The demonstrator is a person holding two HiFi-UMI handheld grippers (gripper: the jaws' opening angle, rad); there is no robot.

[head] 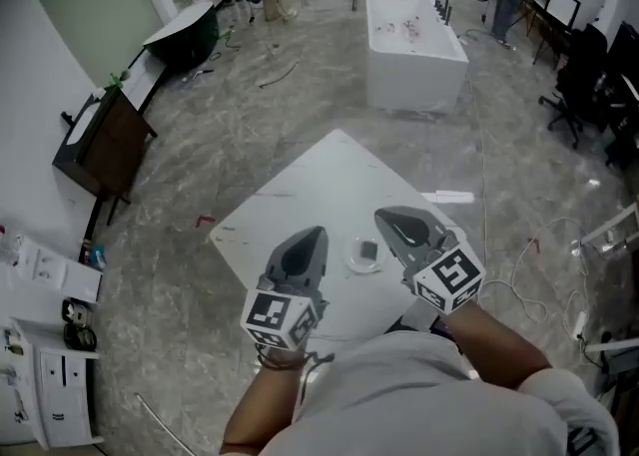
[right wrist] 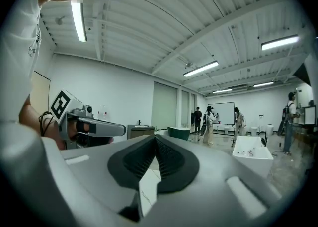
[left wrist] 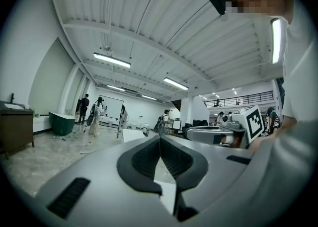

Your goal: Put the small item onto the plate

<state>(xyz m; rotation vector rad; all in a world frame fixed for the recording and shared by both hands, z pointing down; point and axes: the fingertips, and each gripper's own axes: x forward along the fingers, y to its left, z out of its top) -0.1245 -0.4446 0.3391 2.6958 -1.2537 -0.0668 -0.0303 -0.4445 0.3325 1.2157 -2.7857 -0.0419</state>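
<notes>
Your left tongs (head: 308,236) and right tongs (head: 387,217) are both closed with nothing between them. They flank the small white plate (head: 354,264), just below frame centre on the white desk (head: 329,175). The small grey item (head: 368,248) already lies on the plate. A careless inward sweep could knock it off. No writing is legible, only square markers.

The head view looks steeply down on the white surface (head: 329,175); both gripper views look level across the hall, sharing the bathtub (right wrist: 253,154).
</notes>
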